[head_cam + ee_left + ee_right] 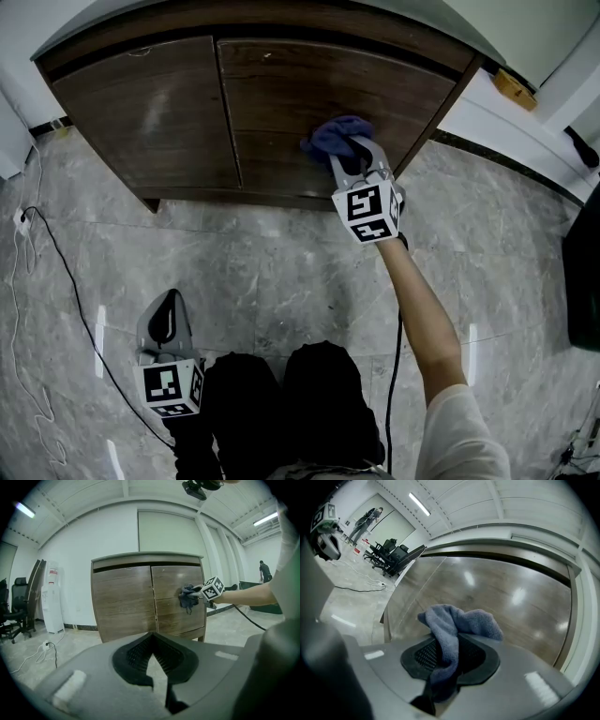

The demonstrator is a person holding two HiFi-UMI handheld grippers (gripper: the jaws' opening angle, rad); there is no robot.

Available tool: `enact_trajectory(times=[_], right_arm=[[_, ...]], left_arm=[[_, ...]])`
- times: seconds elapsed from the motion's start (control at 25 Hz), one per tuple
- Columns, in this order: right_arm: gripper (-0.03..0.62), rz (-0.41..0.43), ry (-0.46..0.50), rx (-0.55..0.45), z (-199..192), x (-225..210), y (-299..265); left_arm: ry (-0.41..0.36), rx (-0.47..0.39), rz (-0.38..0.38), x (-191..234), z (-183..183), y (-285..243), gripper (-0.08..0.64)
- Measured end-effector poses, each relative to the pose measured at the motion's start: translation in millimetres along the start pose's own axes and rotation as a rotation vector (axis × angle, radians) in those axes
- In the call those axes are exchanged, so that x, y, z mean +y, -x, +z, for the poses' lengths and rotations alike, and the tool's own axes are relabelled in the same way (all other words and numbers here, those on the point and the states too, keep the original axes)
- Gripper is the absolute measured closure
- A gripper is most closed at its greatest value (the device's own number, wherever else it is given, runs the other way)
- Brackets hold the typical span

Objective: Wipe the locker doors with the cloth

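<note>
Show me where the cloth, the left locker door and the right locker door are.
cloth [336,136], head view, middle of the bunched fabric.
left door [150,112], head view, centre of its panel.
right door [272,103], head view, bare wood left of the cloth.

No legible text, number or brand name can be read in any view.

1. Marker cubes: the white cube [367,211] on my right gripper [351,150] and the white cube [171,387] on my left gripper [169,298] carry black-and-white square marker patterns. These are coded blocks, not letters or digits.
2. Red label: the tall white appliance [51,599] standing against the wall in the left gripper view bears a small red label [53,572] near its top. Its print is too small to read.
</note>
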State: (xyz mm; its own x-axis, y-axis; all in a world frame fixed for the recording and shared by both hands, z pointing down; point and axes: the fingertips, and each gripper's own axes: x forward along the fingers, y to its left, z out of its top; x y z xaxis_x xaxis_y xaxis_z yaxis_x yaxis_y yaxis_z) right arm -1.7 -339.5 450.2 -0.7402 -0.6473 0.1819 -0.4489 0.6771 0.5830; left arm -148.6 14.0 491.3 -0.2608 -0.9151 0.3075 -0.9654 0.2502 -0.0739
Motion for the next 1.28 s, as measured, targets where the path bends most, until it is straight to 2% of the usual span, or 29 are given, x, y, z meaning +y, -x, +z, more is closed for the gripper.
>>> enact_trajectory(times=[0.48,0.84,1.28], right_arm=[[0.5,0.094,-0.068,0.069,-60,57,-18],[0.499,0.141,-0.063,0.097,-78,78,-25],[0.5,0.234,-0.12,0.172,-119,120,-38]], left_arm=[[-0.011,0.02,0.007,3,-5,-2,0.56],[-0.011,0.031,0.0,1,-9,-7,0.56],[-0.015,0.045,0.005,4,-12,-8,0.56]])
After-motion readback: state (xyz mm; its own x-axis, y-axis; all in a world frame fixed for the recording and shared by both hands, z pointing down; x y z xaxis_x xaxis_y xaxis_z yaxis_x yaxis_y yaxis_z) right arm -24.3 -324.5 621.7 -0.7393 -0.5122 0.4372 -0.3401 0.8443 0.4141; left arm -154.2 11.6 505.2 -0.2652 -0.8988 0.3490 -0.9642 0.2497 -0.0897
